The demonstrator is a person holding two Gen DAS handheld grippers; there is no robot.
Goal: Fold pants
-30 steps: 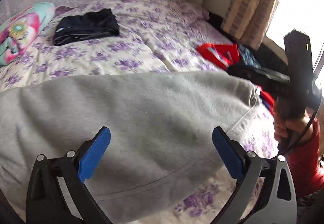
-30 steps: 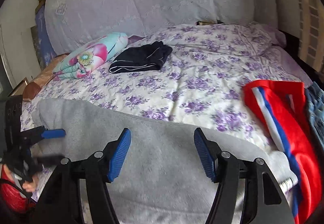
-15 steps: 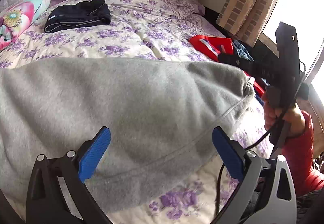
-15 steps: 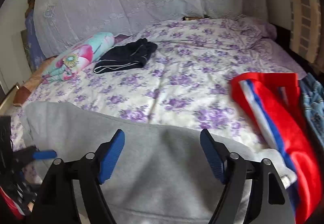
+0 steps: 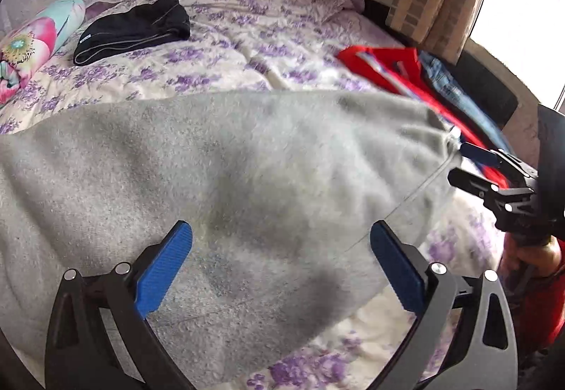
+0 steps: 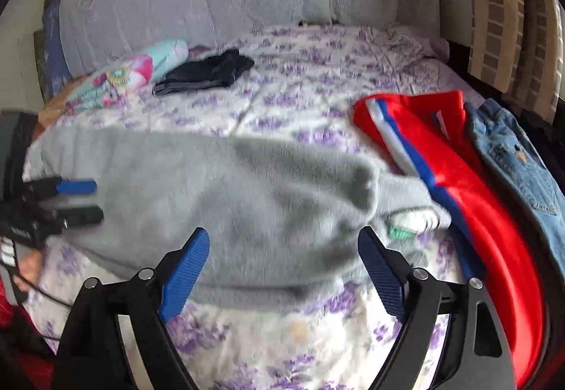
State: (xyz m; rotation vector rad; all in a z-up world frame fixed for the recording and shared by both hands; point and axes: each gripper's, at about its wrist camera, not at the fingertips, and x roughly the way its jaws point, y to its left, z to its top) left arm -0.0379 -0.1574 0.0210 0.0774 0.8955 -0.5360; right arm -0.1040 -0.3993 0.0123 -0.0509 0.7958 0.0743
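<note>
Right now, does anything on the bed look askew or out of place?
Nothing damaged or spilled. The grey pants lie spread across the floral bedspread, their right end overlapping the red pants. Both the left gripper and the right gripper are empty.

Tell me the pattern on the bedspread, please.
Purple flowers on white bedspread; clearest in the right wrist view.

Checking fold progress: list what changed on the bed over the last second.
The right tongs dropped toward the near edge of the grey pants, jaws opening wider, nothing between them. The left tongs stayed open over the pants. Black garment, red pants unmoved.
</note>
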